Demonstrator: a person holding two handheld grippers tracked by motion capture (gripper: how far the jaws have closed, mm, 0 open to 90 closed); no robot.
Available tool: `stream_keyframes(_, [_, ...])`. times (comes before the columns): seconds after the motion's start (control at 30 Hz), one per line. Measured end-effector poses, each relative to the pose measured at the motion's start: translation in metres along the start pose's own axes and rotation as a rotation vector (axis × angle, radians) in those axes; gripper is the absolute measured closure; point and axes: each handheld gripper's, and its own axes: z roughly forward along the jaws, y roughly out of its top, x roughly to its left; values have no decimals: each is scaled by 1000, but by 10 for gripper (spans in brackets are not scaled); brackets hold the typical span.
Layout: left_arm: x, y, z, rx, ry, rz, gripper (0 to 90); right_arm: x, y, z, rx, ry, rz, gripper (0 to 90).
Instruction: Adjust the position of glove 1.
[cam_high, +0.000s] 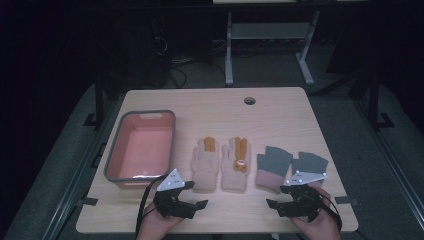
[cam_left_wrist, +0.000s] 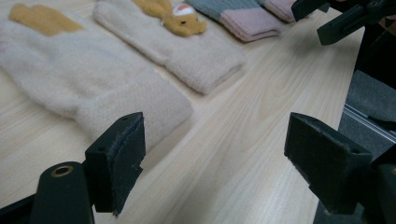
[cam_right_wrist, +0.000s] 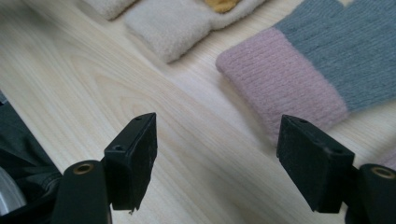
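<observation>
Both grippers rest at the near edge of the counter, jaws apart and empty. The left gripper sits just near-left of the cream gloves, whose cuffs point toward it, long axis running near to far. The right gripper sits just near of the grey-and-pink gloves

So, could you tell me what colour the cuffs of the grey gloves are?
Pink, clearest in the right gripper view on the cuff.
</observation>
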Motion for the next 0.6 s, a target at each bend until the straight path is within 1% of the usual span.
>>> stream_keyframes(0.13, [-2, 0, 0, 0, -6, -2, 206, 0, 0, 0, 2, 6, -3, 287])
stream_keyframes(0.2, [-4, 0, -2, -6, -8, 3, 205, 1, 2, -1, 9, 0, 0, 287])
stream_keyframes(0.23, [-4, 0, -3, -7, -6, 5, 205, 1, 3, -1, 14, -1, -7, 287])
stream_keyframes(0.3, [-4, -1, -4, -12, -7, -1, 204, 2, 5, -2, 15, 4, -8, 287])
stream_keyframes(0.33, [-4, -1, -5, -16, -8, -4, 204, 2, 7, -4, 18, -1, -15, 287])
stream_keyframes(0.5, [-4, -1, -6, -19, -5, -4, 202, 2, 21, -8, 6, 10, -29, 299])
stream_keyframes(0.53, [-4, -1, -6, -19, -5, -4, 202, 2, 21, -8, 6, 10, -29, 299])
stream_keyframes(0.57, [-5, -1, -6, -16, -4, -2, 201, 2, 28, -9, 7, 19, -38, 305])
stream_keyframes(0.6, [-5, -1, -5, -17, -4, -3, 201, 2, 28, -9, 7, 19, -38, 305])
